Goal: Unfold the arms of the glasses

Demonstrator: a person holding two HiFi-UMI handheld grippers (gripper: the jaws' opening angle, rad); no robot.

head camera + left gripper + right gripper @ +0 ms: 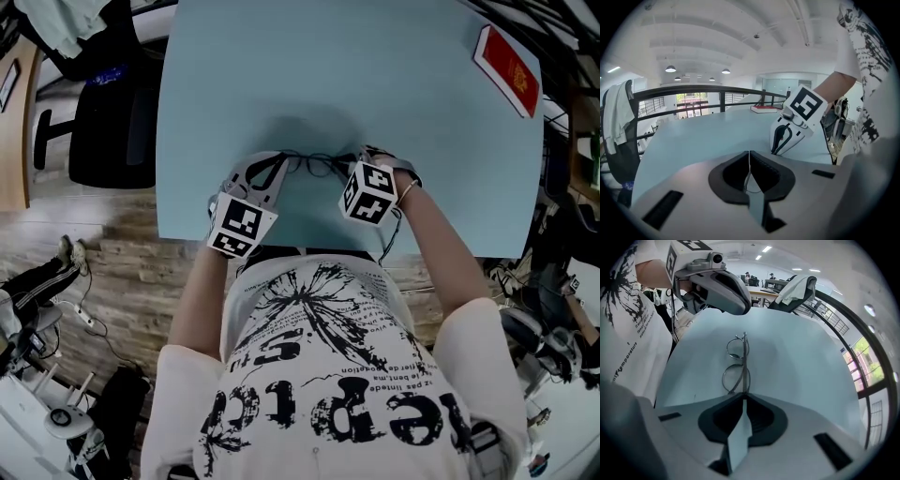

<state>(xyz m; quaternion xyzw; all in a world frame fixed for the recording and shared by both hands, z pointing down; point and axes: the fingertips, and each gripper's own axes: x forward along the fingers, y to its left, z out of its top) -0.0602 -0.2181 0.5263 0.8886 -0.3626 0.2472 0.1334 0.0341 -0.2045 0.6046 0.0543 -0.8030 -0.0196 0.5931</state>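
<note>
The right gripper's [743, 397] jaws were pinched on the near end of the glasses [743, 363]. Their thin wire frame and round lenses ran straight ahead of the tips, over the smooth pale-blue desk [797, 362]. The left gripper's [749, 157] jaws were clenched, with nothing seen between them. With only that one hold, the slick wire could probably slip or twist, or the hinge could bend.

Bright, even light is cast by ceiling lamps [670, 69]; a soft shadow is thrown on the table [375, 94]. Both gripper views are bent and darkened at their edges.
</note>
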